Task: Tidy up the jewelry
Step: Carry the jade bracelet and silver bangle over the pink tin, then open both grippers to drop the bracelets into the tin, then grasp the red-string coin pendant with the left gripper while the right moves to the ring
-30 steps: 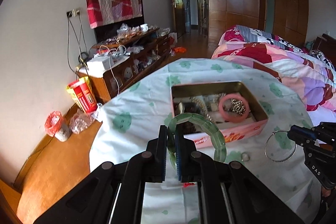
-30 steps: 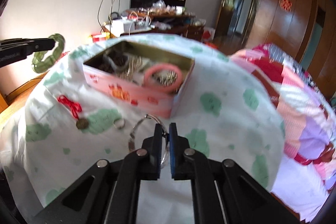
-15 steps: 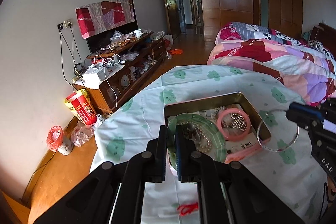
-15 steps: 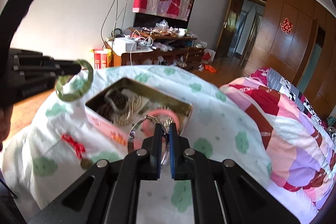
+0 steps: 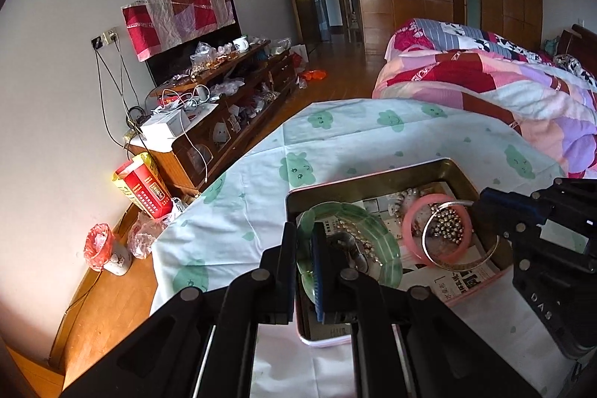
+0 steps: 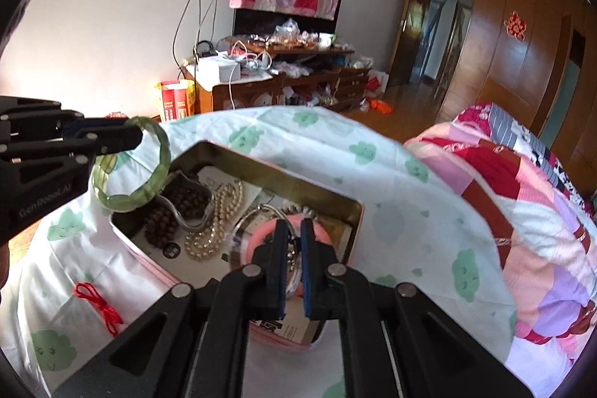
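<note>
Since the earlier frames both grippers have moved in over the pink tin [image 5: 377,181], which now fills the lower centre of each view instead of lying ahead on the cloud-print cloth [image 5: 335,133]. At lower left of the left wrist view, the left gripper [image 5: 305,271] is clamped on the green bangle [image 5: 373,230], held above the tin's left end. To the right, the right gripper [image 5: 481,207] pinches the thin silver bangle [image 5: 429,234] over the pink bangle [image 5: 414,215] and the beads inside.

Green bangle [image 5: 349,241], pink bangle [image 5: 442,234], pink tin [image 6: 156,271] — on a white cloth [image 5: 261,189] printed with green clouds.
</note>
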The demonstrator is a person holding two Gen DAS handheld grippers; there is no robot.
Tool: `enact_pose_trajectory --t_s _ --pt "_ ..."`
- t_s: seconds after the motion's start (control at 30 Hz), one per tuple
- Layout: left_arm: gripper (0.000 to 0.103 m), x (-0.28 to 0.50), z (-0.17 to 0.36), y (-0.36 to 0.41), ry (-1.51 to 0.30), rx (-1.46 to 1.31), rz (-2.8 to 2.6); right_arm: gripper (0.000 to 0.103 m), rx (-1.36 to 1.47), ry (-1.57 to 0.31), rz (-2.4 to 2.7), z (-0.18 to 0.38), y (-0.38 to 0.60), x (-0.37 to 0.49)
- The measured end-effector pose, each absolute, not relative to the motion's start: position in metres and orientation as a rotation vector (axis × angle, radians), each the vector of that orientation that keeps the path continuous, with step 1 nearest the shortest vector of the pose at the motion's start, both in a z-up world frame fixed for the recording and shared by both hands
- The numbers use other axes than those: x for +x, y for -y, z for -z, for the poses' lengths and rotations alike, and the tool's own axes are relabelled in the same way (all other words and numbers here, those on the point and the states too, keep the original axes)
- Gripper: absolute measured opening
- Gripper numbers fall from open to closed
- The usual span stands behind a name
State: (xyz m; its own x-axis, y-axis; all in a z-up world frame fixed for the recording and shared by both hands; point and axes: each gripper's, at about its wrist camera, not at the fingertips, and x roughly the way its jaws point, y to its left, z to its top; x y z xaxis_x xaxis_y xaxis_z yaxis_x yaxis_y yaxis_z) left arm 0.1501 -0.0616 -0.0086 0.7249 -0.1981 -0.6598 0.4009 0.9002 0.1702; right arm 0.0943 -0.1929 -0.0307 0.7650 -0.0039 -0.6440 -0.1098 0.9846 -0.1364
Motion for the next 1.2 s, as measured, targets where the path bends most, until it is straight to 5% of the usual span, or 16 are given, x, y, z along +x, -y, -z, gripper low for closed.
enact_pose_trajectory --t_s 0.17,0.3,0.43,0.77,1.2 --pt "0.02 0.156 0.018 0.066 -0.714 0.318 0.335 0.008 -0.158 -0.716 -0.041 0.038 0.198 0.099" --pt "0.081 0.152 0.02 0.065 -0.669 0.351 0.264 0.015 -0.134 -0.72 -0.024 0.037 0.205 0.097" --pt "0.081 0.15 0.02 0.06 -0.667 0.343 0.268 0.025 -0.117 -0.729 -0.005 0.039 0.21 0.095" --pt "0.081 0.147 0.028 0.05 -0.692 0.323 0.252 0.027 -0.085 -0.735 -0.003 0.042 0.211 0.083" --pt "0.081 0.083 0.045 0.004 -0.746 0.227 0.238 0.044 -0.07 -0.697 -0.015 0.036 0.199 0.027"
